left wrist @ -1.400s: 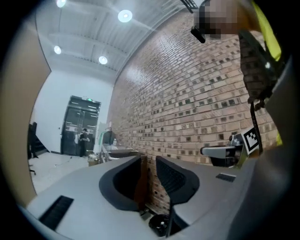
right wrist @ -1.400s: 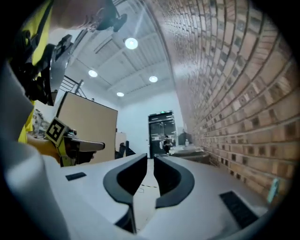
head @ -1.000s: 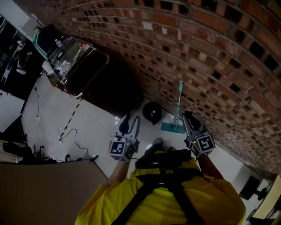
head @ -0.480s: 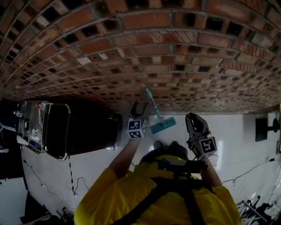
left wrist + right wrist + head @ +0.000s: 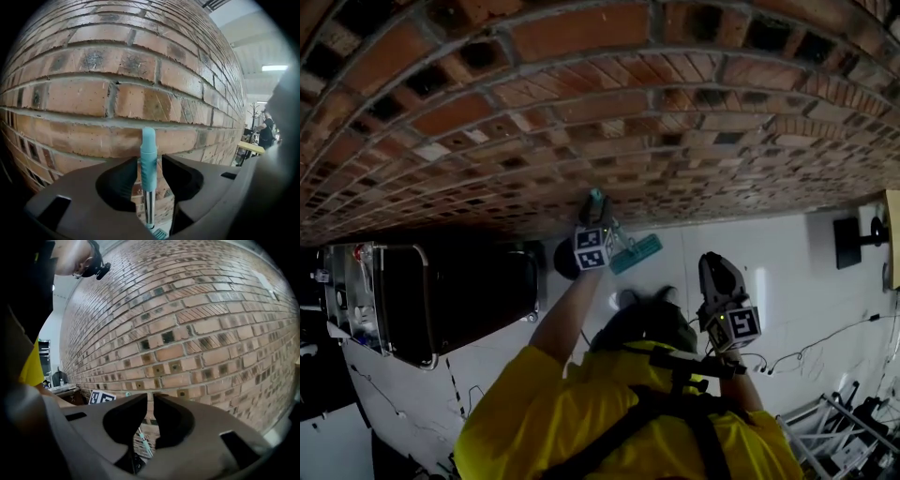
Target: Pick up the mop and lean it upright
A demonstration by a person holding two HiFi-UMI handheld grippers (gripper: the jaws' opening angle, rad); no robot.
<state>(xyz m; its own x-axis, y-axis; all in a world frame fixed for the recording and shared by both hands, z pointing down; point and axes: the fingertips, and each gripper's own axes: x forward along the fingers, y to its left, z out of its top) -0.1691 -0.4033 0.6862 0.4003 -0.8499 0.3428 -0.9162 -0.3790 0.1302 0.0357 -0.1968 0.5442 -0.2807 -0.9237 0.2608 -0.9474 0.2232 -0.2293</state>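
Note:
The mop stands on end against the brick wall, its teal head on the white floor and its teal handle tip up at the bricks. My left gripper reaches out to that tip. In the left gripper view the teal handle stands upright between the jaws of my left gripper. The jaws have just been closing, and a sliver of brick still shows beside the right one. My right gripper hangs near my body with nothing in it, its jaws nearly together. The mop shaft shows below them.
The brick wall fills the top of the head view. A dark cabinet on a metal frame stands at left, with a black round object beside the mop. Cables cross the floor, and a metal rack is at bottom right.
My left gripper has stretched from beside my body out to the top of the mop handle at the wall. The right gripper has sunk a little. The mop has stayed against the wall.

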